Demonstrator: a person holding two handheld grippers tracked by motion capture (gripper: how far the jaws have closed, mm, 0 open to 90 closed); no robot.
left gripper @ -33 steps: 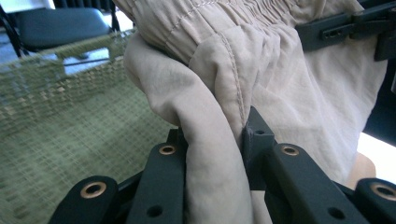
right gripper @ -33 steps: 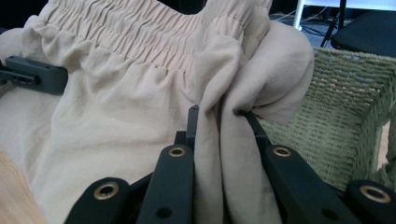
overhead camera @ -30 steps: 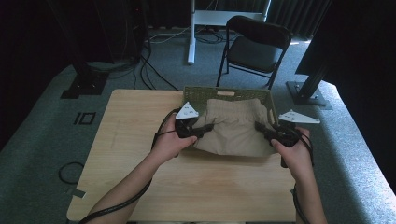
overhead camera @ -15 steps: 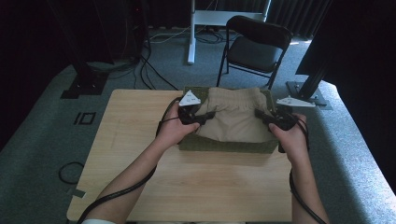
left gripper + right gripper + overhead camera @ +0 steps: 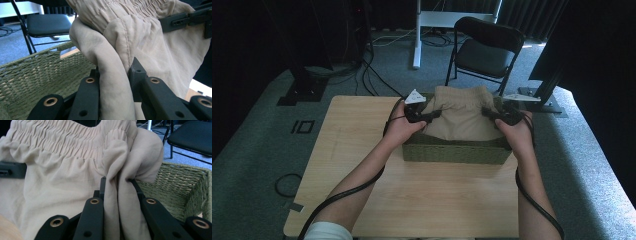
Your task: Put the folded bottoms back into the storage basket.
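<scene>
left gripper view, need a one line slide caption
Left gripper shut on a fold of beige garment above a green woven basket.

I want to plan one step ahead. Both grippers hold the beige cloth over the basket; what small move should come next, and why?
Probably lower both grippers together. The beige cloth is pinched in the left gripper and the right gripper, and hangs over the green woven basket, so lowering should settle it inside.
</scene>
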